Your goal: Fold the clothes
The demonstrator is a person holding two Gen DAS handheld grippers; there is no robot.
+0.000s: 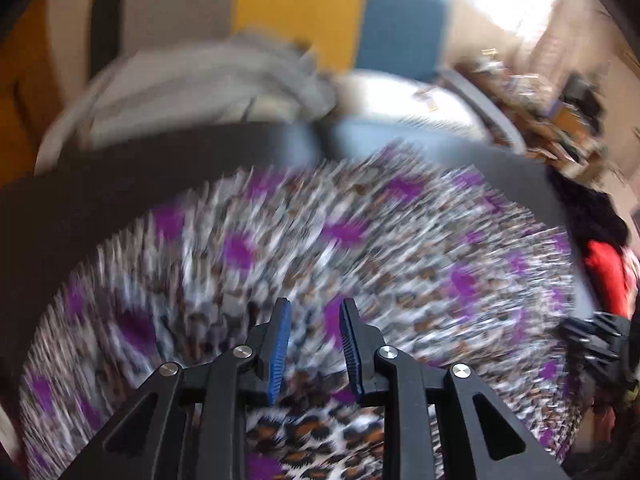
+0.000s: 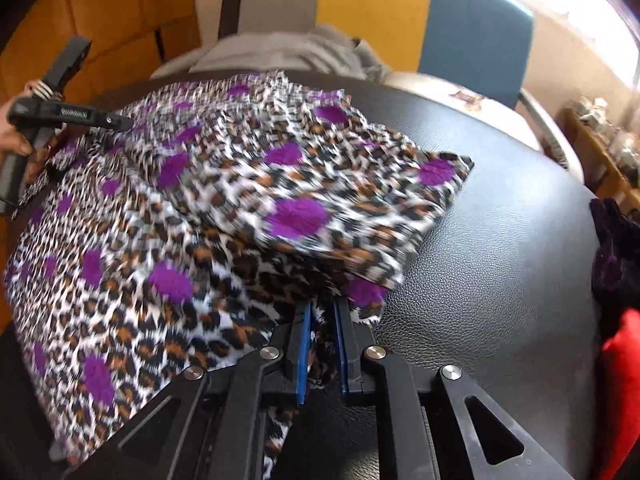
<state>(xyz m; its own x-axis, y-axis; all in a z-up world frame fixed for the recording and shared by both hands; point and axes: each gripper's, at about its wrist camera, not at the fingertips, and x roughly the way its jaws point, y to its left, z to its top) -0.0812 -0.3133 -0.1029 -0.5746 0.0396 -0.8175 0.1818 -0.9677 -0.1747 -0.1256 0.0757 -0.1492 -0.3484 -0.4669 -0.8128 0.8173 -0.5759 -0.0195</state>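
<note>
1. Spread over the black table (image 2: pixel 500 240): a leopard-print garment with purple spots (image 2: pixel 168 240), one layer (image 2: pixel 320 184) already doubled over on the side of the garment farthest from the person, its corner reaching toward the table's bare right part.
2. Right gripper (image 2: pixel 320 344): closed on a bunched bit of the garment's near edge, blue pads (image 2: pixel 303 344) tight against cloth.
3. Left gripper (image 1: pixel 314 344): parted, pads (image 1: pixel 280 348) clear of cloth, hovering over the garment's left part; blurred there, so seemingly mid-swing. Seen from the right wrist camera at the garment's far left edge, in a hand (image 2: pixel 16 140).
4. Judged step: carrying or settling a fold. To do well: keep the pinch on the near edge firm but shallow, so as not to drag the lower layer along.
5. Bring the free tool down on the matching edge, level with the held one, to keep the fold line straight.
6. Beyond the garment: grey clothes (image 2: pixel 288 52). Right of the garment: dark and red items (image 2: pixel 616 380). Keep the fold away from both.
</note>
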